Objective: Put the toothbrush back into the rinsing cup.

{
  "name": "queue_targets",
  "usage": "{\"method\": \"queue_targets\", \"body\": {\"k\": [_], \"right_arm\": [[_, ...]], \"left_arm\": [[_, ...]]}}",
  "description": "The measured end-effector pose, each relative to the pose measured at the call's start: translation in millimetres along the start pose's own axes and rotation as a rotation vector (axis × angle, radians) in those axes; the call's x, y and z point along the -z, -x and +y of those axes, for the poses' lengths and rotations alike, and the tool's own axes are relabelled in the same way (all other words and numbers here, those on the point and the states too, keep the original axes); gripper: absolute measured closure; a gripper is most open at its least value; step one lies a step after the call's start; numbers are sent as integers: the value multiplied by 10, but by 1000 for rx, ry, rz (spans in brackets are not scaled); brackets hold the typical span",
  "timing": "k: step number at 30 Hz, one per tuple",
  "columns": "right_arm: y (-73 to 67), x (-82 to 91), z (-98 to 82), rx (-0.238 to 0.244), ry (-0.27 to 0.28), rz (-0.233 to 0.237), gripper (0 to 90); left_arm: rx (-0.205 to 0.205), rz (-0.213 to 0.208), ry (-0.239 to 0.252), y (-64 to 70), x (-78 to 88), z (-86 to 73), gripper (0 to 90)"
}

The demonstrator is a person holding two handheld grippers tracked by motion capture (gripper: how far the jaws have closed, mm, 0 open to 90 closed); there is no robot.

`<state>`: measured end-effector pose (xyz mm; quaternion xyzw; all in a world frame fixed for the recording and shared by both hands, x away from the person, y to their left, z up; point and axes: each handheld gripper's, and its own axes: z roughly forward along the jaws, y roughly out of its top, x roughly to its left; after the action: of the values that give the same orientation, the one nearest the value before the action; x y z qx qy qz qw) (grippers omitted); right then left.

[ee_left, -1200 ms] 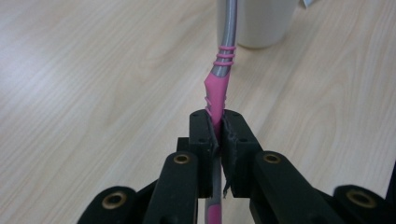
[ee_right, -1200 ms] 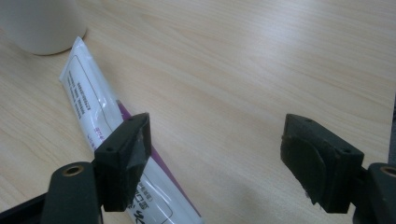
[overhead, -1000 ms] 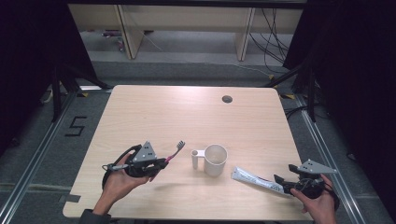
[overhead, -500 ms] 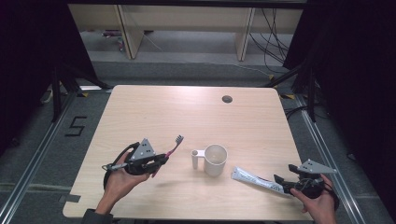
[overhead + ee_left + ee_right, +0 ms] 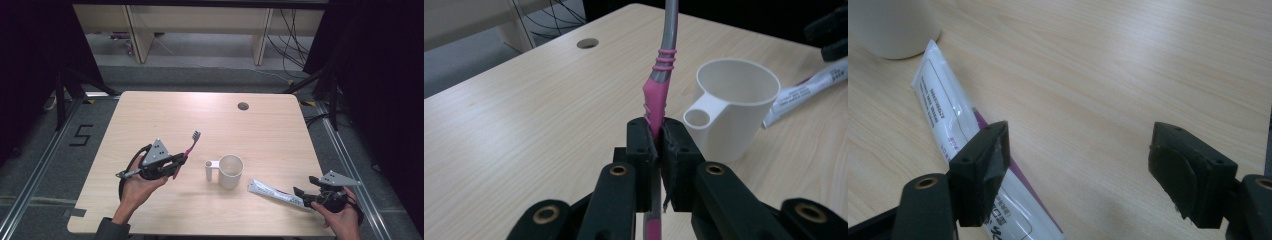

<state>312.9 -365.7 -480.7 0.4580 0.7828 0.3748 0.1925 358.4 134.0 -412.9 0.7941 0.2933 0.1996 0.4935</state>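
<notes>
Your left gripper [image 5: 176,163] clamps the toothbrush [image 5: 188,148] beside the cup [image 5: 230,171]; your right gripper [image 5: 1078,170] gapes wide by the toothpaste tube [image 5: 955,131], likely next to be grasped.

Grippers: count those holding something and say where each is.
1. The left gripper, at the table's left front, clamps the pink toothbrush. The right gripper is open over the toothpaste tube.

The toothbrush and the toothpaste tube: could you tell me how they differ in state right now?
The toothbrush is clamped in the left tongs and raised off the table, bristles up; the toothpaste tube lies flat on the table. The right tongs stand open beside the tube. The toothbrush is slim, pink and grey; the tube is flat, mostly white.
</notes>
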Motion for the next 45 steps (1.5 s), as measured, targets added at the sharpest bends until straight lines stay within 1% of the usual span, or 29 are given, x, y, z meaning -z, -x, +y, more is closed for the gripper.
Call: {"method": "queue_targets", "body": {"k": [1, 2, 3, 4, 5, 7, 8, 10, 11, 12, 13, 14, 15, 16, 17, 18, 20, 21, 22, 27, 35, 37, 41, 42, 43, 45], "right_arm": [[-2, -5, -2, 0, 6, 0, 256], [-3, -3, -2, -1, 5, 0, 256], [-2, -4, -2, -1, 6, 0, 257], [0, -5, -2, 0, 6, -1, 256], [1, 0, -1, -1, 1, 2, 257], [0, -6, -4, -2, 7, 2, 256], [2, -8, -3, -1, 7, 1, 256], [-1, -7, -3, -4, 6, 2, 256], [-2, -7, -2, 0, 6, 1, 257], [-2, -7, -2, 0, 6, 1, 257], [-1, -7, -2, 0, 6, 2, 256], [-1, -8, -2, -1, 7, 2, 257], [-2, -6, -3, -2, 7, 2, 256], [-1, -5, -3, 1, 5, 0, 256], [-2, -6, -2, -1, 7, 2, 256], [-1, -7, -3, -1, 6, 2, 257], [-5, -6, -4, -4, 4, 4, 256], [-3, -6, -4, 1, 2, 2, 256], [-5, -8, -2, -2, 3, 2, 256], [-2, -9, -5, -2, 1, 2, 256], [-6, -8, -4, -3, 3, 5, 257], [-1, -10, -5, 0, 0, 1, 257], [-3, -10, -4, -3, 3, 6, 257], [25, -17, -3, 24, 8, 6, 257], [26, -16, -4, 24, 8, 6, 257], [24, -15, -2, 20, 12, 9, 257]], "left_arm": [[5, 13, 3, -4, -11, 10, 829], [1, 19, 3, -15, -22, 17, 829], [7, 19, 22, -17, -36, 17, 829], [10, 18, 25, -19, -42, 22, 830], [23, 17, 44, -14, -56, 27, 829], [37, 26, 73, 6, -68, 50, 829], [48, 23, 103, 17, -83, 73, 830], [54, 15, 104, 27, -93, 96, 829], [52, 17, 119, 37, -112, 110, 829], [45, 28, 112, 47, -113, 127, 829], [52, 29, 122, 61, -132, 147, 829], [52, 32, 127, 72, -145, 164, 829], [50, 25, 129, 78, -163, 180, 829], [48, 28, 131, 90, -178, 195, 829], [46, 40, 141, 105, -192, 207, 829], [38, 45, 148, 112, -205, 220, 829], [55, 30, 159, 128, -238, 240, 829], [54, 31, 164, 141, -258, 254, 829], [50, 26, 159, 154, -274, 266, 829], [47, 10, 177, 235, -353, 329, 829], [45, -2, 196, 294, -417, 396, 829], [51, -5, 203, 305, -434, 412, 829], [49, -21, 203, 333, -482, 429, 828], [50, -20, 200, 344, -491, 427, 829], [46, -19, 199, 348, -500, 424, 829], [51, -25, 198, 354, -518, 417, 829]]}}
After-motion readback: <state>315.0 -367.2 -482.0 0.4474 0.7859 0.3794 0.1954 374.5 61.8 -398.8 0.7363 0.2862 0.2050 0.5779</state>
